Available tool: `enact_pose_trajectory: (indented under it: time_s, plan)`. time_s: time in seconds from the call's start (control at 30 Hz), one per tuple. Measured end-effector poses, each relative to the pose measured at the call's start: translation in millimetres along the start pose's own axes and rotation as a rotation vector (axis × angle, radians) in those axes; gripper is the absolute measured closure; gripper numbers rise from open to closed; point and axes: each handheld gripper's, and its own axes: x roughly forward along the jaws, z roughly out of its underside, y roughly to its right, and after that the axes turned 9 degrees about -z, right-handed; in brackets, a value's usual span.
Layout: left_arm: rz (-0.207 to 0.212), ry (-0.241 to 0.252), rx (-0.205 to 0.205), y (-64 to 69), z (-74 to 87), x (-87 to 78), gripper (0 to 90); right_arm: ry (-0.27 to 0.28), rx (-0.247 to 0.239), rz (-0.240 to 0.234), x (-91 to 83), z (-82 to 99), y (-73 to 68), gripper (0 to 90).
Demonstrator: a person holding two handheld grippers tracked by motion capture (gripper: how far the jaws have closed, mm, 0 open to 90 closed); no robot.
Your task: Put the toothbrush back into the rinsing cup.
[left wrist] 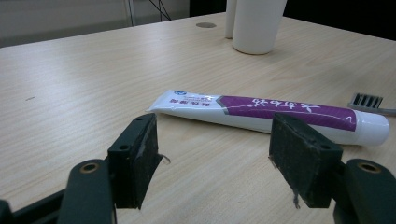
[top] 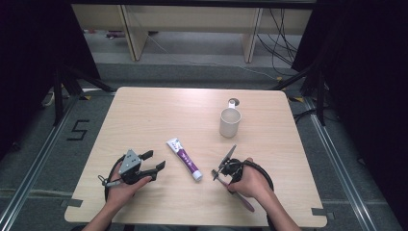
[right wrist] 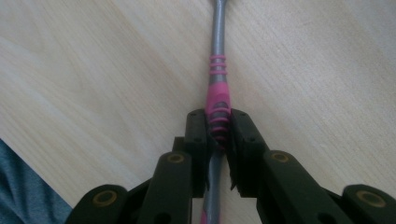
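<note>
A white and purple toothpaste tube (top: 184, 159) lies in the middle of the wooden table (top: 144, 115), cap toward me. My left gripper (top: 155, 160) rests just left of it, open, and in the left gripper view its jaws (left wrist: 215, 140) frame the tube (left wrist: 280, 112) from a short distance with nothing between them. My right gripper (top: 227, 179) points down at the table to the right of the tube. It is shut on the pink and grey toothbrush (right wrist: 217, 70), its pads clamped on the ribbed pink grip. The handle's pink end (top: 246, 202) sticks out toward me.
A white cup (top: 230, 122) stands upright at the back right, with a small round grommet (top: 233, 102) in the tabletop behind it. The toothbrush's bristled head (left wrist: 367, 101) lies just past the tube's cap. A trouser leg (right wrist: 23, 196) shows below the table's near edge.
</note>
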Motion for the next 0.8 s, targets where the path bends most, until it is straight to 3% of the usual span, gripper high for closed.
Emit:
enact_pose_trajectory:
  time_s: [0.03, 0.07, 0.1, 0.13, 0.23, 0.4, 0.6, 0.7, 0.73, 0.8]
  plan:
    - [0.000, -0.001, 0.000, 0.1, 0.0, 0.0, 32.7, 0.021, 0.015, -0.008, -2.1, 0.8, -0.2, 79.4]
    - [-0.001, -0.001, 0.000, 0.1, 0.0, 0.0, 32.7, 0.046, -0.016, -0.013, -3.9, 2.2, 2.6, 79.4]
    - [-0.001, -0.001, 0.000, 0.1, 0.0, 0.0, 32.7, 0.049, 0.045, -0.011, -6.9, 3.0, -0.1, 79.4]
    - [-0.001, -0.001, 0.001, 0.3, 0.0, 0.0, 32.7, 0.080, -0.003, -0.009, -8.4, 3.7, 4.3, 79.4]
    - [-0.002, -0.002, 0.002, 0.3, -0.1, 0.0, 32.7, 0.132, 0.001, -0.015, -13.9, 7.4, 7.2, 79.4]
    - [0.000, -0.002, -0.001, 0.2, -0.1, 0.3, 32.7, 0.225, 0.048, -0.009, -20.7, 12.9, 10.6, 79.4]
    - [0.000, -0.004, 0.000, 0.1, -0.2, 0.4, 32.7, 0.332, 0.050, 0.000, -27.3, 17.3, 16.2, 79.4]
    - [0.000, -0.003, 0.000, 0.1, -0.1, 0.4, 32.7, 0.360, 0.065, -0.017, -29.8, 18.9, 16.9, 79.4]
    - [0.000, -0.002, -0.001, 0.1, -0.1, 0.4, 32.7, 0.401, 0.073, -0.012, -31.5, 20.3, 17.6, 79.4]
    - [0.000, -0.004, -0.001, 0.0, -0.1, 0.4, 32.8, 0.433, 0.088, -0.016, -33.1, 21.2, 18.2, 79.4]
